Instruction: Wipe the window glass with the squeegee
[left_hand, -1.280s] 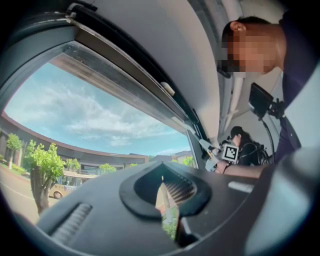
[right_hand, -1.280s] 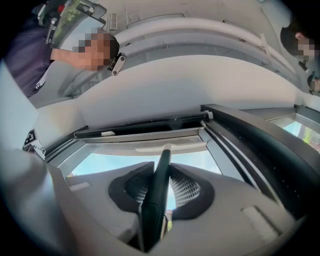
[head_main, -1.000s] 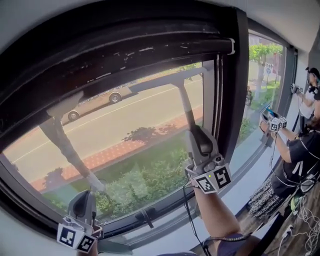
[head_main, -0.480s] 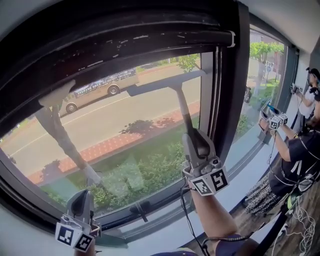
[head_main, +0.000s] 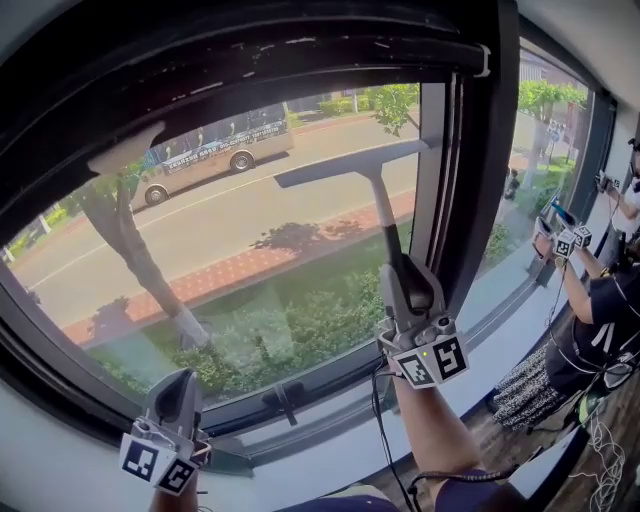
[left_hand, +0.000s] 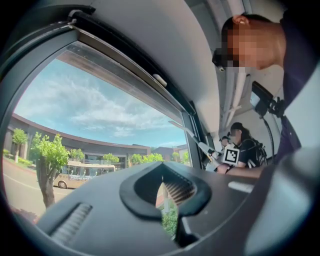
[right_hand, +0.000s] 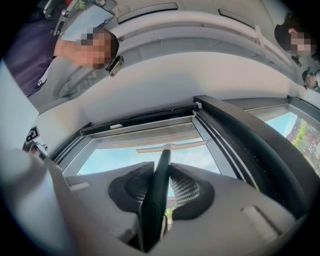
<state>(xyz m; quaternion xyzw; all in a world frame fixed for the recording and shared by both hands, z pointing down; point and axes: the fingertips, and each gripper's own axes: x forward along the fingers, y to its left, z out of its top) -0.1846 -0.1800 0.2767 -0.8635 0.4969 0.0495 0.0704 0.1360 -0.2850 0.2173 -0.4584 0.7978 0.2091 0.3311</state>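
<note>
The squeegee lies with its blade flat against the window glass, in the upper right of the pane, its dark handle running down into my right gripper. That gripper is shut on the handle. In the right gripper view the handle sits between the pads and the blade shows pale against the sky. My left gripper hangs low at the left, below the pane and apart from it. Its jaws stand together with nothing in them, and in the left gripper view only a thin slit shows between the left gripper's pads.
A thick black frame post borders the pane on the right, and a small latch sits on the lower frame. Another person with marked grippers works at the neighbouring window on the right. Cables lie on the floor at the lower right.
The squeegee blade has slid down a little from the top frame with my right gripper. The left gripper has stayed low. Outside, a bus has moved into view.
</note>
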